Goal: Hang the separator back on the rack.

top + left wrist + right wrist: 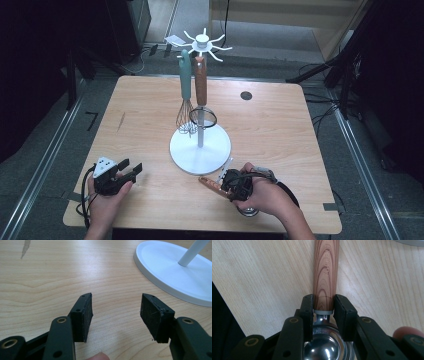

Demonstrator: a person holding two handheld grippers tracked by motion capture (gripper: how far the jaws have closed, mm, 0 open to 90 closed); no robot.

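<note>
A wood-handled scoop [325,270] with a shiny metal bowl [324,347] lies low over the table near the front edge. My right gripper [324,307] is shut on the handle's lower end, just above the metal collar. From the high view this gripper [227,186] sits right in front of the white stand's round base [200,147], with the handle [210,184] poking out to the left. My left gripper [131,167] rests at the front left, open, with bare wood between its jaws [116,312]. The base [162,270] lies ahead and to the right of it.
On the stand's hooked top [202,42] hang a teal-handled whisk [185,75] and a wood-handled ring strainer [201,82]. A small dark disc [246,95] sits at the table's far right. The stand's pole [192,252] rises from its base.
</note>
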